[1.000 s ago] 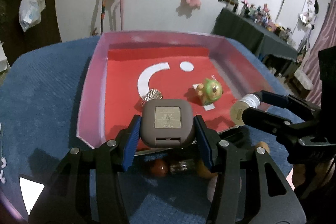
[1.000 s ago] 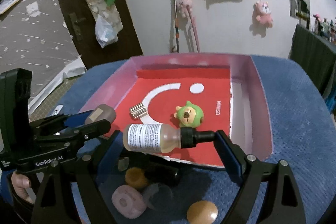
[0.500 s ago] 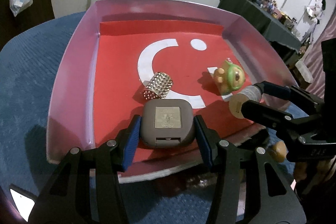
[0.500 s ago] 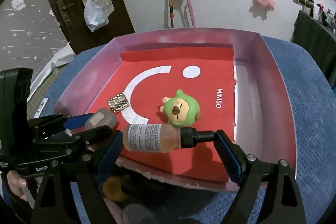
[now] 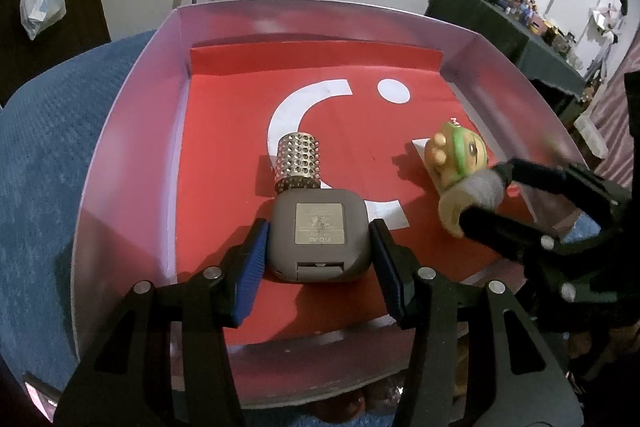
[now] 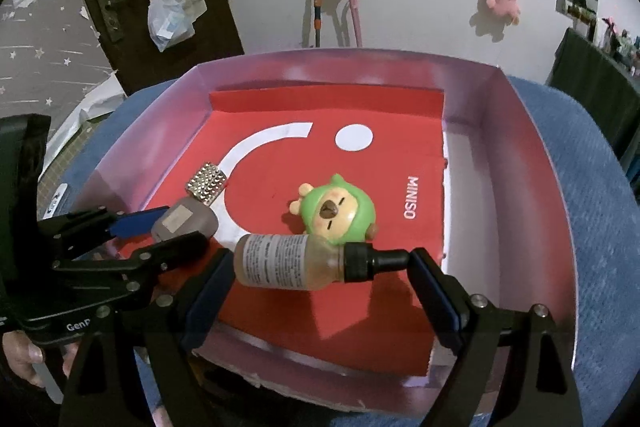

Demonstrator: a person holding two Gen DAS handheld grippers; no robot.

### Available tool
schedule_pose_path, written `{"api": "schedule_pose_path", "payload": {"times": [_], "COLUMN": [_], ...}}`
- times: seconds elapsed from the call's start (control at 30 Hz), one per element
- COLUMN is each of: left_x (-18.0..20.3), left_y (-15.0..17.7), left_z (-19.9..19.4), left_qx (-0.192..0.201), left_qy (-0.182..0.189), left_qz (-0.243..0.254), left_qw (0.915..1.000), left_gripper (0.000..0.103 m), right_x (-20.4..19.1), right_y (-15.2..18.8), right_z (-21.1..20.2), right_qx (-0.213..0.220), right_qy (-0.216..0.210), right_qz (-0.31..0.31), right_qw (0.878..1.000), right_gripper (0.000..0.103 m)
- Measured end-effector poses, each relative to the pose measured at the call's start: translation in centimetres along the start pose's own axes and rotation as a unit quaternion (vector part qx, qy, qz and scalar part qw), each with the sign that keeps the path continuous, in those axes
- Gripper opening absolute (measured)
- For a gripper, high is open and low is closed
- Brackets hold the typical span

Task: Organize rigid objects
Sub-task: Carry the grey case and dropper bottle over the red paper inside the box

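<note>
My left gripper (image 5: 318, 255) is spread just to the width of one grey square case (image 5: 318, 235) and pinches it by its sides, reaching level over the near edge of the pink tray (image 5: 132, 131). My right gripper (image 6: 320, 275) is wider, clamping one amber dropper bottle (image 6: 288, 261) lengthwise, base to cap, near the tray's near edge. On the red tray floor lie one perforated metal cylinder (image 5: 298, 163) just beyond the case, and one green figurine (image 6: 336, 213) behind the bottle.
</note>
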State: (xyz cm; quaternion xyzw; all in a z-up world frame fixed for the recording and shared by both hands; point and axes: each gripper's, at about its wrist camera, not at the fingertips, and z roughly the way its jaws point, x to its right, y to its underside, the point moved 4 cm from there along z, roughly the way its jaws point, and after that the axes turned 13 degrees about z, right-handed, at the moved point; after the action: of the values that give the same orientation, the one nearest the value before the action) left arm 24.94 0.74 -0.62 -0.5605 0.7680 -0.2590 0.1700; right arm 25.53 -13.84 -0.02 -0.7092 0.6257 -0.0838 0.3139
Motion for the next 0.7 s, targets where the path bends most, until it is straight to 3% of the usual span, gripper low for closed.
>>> {"api": "schedule_pose_path", "payload": {"times": [0.17, 0.33, 0.5, 0.7], "left_x": [0.2, 0.0, 0.0, 0.2], "left_y": [0.1, -0.1, -0.4, -0.5], "left_z": [0.0, 0.0, 0.5, 0.7], "left_qx": [-0.002, -0.001, 0.01, 0.009], "left_qy": [-0.007, -0.008, -0.033, -0.048], "left_qz": [0.009, 0.005, 0.01, 0.021], "left_qw": [0.9999, 1.0, 0.9993, 0.9986], "left_gripper": [0.049, 0.049, 0.049, 0.049], "right_x": [-0.6, 0.2, 1.0, 0.8], "right_y": [1.0, 0.0, -0.9, -0.8], "right_z": [0.7, 1.3, 1.2, 2.0], "right_qx": [-0.03, -0.014, 0.012, -0.004], "right_qy": [-0.008, 0.006, 0.025, 0.034], "right_qz": [-0.012, 0.007, 0.022, 0.011], "right_qw": [0.999, 1.0, 0.999, 0.999], "right_gripper": [0.089, 0.089, 0.089, 0.089]}}
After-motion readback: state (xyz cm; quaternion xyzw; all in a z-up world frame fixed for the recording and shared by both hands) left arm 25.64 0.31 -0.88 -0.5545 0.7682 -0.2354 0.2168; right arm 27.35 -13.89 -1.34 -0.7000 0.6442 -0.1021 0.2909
